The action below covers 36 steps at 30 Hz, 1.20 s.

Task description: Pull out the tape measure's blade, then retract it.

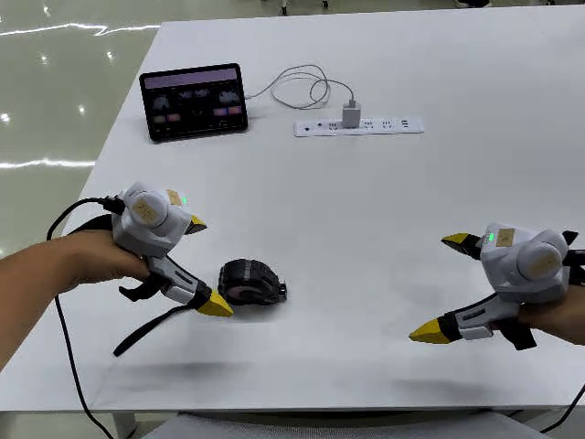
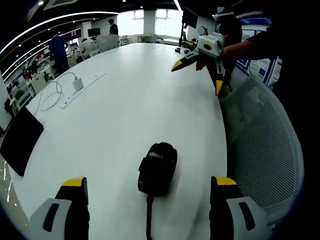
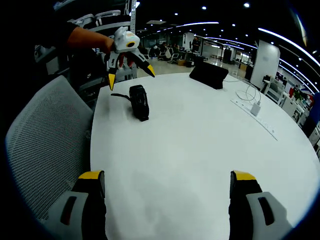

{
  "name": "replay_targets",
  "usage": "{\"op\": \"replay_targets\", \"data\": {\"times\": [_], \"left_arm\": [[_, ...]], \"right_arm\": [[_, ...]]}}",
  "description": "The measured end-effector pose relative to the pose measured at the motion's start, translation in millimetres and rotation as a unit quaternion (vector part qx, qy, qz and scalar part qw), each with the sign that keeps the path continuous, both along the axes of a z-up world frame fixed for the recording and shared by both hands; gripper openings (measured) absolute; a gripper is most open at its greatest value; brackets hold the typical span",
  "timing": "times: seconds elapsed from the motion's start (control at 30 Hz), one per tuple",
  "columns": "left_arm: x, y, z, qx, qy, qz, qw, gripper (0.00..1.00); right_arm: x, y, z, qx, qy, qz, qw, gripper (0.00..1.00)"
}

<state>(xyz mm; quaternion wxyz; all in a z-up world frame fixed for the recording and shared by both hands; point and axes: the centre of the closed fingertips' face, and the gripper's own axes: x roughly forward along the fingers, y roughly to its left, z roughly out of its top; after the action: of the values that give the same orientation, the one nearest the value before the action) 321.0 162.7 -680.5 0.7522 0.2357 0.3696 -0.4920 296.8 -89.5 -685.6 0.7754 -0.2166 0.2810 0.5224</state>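
Along the left rear of table [image 1: 384,210], noted one tablet [image 1: 194,101], propped up with screen lit, well apart from the work. Nearer the front edge, found left gripper [image 1: 207,264] held in a hand, jaws spread wide, lower tip just beside tape measure [image 1: 250,282]; could not confirm contact. Judged the spread as readiness to close over the case, seen centred between the jaws in the left gripper view. Found tape measure lying on the table near the front edge, left of centre, with one dark strap [image 2: 148,215] trailing back toward the left gripper. Saw no blade drawn out; judged the pull not yet begun.

Farther right, toward the back, recorded one power strip [image 1: 358,125] carrying one white charger [image 1: 351,114], and one looped cable [image 1: 297,82] running toward the tablet; judged unrelated to the task.

At far right, found right gripper [image 1: 440,286] held in the other hand, jaws likewise apart with nothing between them, well apart from the tape measure. Judged it held back to take the blade end once the case was secured.

Counted: one tape measure, two grippers, one tablet, one power strip, one charger.
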Motion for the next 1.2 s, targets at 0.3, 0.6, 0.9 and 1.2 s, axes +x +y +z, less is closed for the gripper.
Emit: {"op": "replay_targets", "data": {"times": [0.3, 0.6, 0.9, 1.2], "left_arm": [[6.3, -8.2, -1.1, 0.019, 0.006, -0.024, 0.9995, 0.90], [5.5, -15.1, -10.3, 0.043, 0.011, -0.049, 0.9978, 0.87], [-1.3, -22.2, -30.6, 0.082, 0.023, -0.095, 0.9918, 0.71], [-10.2, -31.0, -37.4, 0.084, 0.044, -0.115, 0.9888, 0.61]], "right_arm": [[9.1, 19.2, -2.8, -0.002, -0.007, 0.032, 0.9995, 1.00], [10.6, 45.7, -5.1, 0.010, -0.014, 0.068, 0.9976, 0.97], [16.0, 88.1, -15.7, 0.007, 0.006, 0.092, 0.9957, 0.95], [26.2, 120.5, -6.5, 0.029, 0.013, 0.112, 0.9932, 0.90]]}}
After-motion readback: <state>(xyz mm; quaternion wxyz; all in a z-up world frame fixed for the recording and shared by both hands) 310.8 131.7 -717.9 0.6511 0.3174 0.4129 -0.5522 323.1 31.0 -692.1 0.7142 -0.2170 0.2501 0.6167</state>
